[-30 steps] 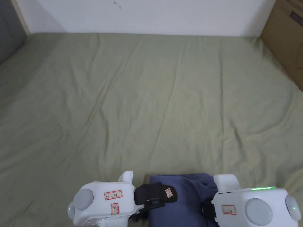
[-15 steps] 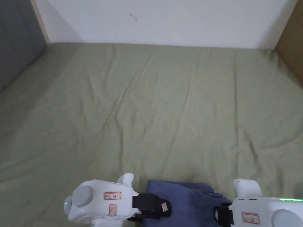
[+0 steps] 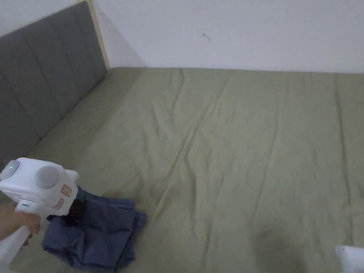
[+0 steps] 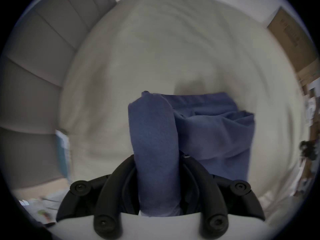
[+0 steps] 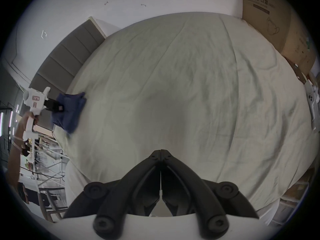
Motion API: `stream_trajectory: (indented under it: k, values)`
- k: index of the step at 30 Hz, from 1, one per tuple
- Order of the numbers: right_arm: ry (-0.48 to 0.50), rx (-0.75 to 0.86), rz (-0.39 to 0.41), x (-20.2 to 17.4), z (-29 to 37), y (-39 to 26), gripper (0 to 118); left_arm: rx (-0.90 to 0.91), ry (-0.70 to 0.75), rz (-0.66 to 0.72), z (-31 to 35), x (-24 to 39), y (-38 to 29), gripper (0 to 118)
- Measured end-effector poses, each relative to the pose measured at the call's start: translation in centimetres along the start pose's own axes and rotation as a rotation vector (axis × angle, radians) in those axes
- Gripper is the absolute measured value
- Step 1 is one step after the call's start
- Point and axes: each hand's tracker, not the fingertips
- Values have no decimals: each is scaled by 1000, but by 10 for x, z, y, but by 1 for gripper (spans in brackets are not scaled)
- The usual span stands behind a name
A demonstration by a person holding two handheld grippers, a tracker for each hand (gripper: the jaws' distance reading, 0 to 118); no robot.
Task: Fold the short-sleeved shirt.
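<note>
Shirt, blue, short-sleeved: bunched into a compact bundle of several layers at the near left corner of the bed, close to the grey headboard. Not laid flat; no tidy rectangle visible. Judged either a finished fold being carried aside or a bundle not yet spread; cannot tell which from the layers seen.

Bed sheet, pale green, creased in long lines, open across the middle and right. Ample room there for spreading or setting down the garment. Cardboard box against the wall at the far right corner.

Left gripper, white body with black jaws: closed on a thick rolled edge of the shirt, cloth filling the gap between the two jaws, remainder of the garment trailing beyond onto the sheet. Seen from the right gripper view at the bed's left edge, with the bundle partly lifted and part overhanging the edge. Held by a hand at the lower left of the head view.

Right gripper: jaws pressed together, tip to tip, nothing between them; poised above bare sheet, well apart from the shirt. A white corner of its body at the lower right of the head view.

Step in hand, as judged: moving the gathered shirt with one gripper alone. Next move calls for setting the bundle on flat sheet, away from the edge, then releasing slowly to avoid pulling layers loose; if unfolded, calls for the free gripper to open and take a second edge.
</note>
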Motion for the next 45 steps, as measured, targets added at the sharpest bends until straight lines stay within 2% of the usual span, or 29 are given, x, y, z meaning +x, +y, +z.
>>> stream_trajectory:
  k: [4,5,7,8,10,14,16,17,19,22,25,27,29,31,33,35,37,41,43,45]
  values:
    - [16,-29,-27,-2,-4,1,0,-85,295,-142,-25,-21,6,32]
    - [19,-28,-26,-1,-4,1,0,-52,306,-91,-30,-28,5,43]
    - [3,-39,-21,-2,-7,1,0,-24,333,15,-35,-38,1,87]
    - [-2,-46,-13,-3,-7,1,0,-29,381,17,-37,-39,-2,97]
    - [-8,-47,-7,-3,-6,0,0,-6,410,5,-31,-43,-6,101]
    - [2,-43,-9,-3,-3,-1,0,62,245,117,2,-41,-13,99]
    - [3,-33,-10,-2,0,-2,0,136,169,158,23,-30,-19,92]
    - [7,-25,-9,-3,3,-3,0,191,125,170,35,-20,-22,71]
    - [20,-9,-10,-4,9,-5,0,235,96,163,46,1,-26,0]
    - [21,29,-5,-3,20,-6,0,356,-42,134,73,51,-44,0]
    - [30,73,-1,5,29,-3,0,449,-56,80,101,103,-62,0]
    - [15,125,4,4,40,-3,0,530,-18,101,120,132,-74,0]
    - [1,211,20,3,55,-3,0,608,-115,144,142,158,-85,0]
    - [-25,307,68,-3,78,-3,0,671,-143,170,163,182,-96,0]
    - [-76,420,111,-12,103,-4,0,734,-110,168,182,200,-106,0]
    - [-119,505,130,-19,124,-4,0,793,-116,223,203,221,-116,0]
    - [-129,598,132,-24,145,-4,0,884,-124,216,219,230,-130,0]
    - [-143,760,154,-29,178,-7,0,1102,-2,166,253,261,-160,0]
    - [-155,823,153,-30,191,-9,0,1151,42,183,267,278,-168,0]
    - [-168,873,156,-32,202,-11,0,1179,-29,173,274,278,-174,0]
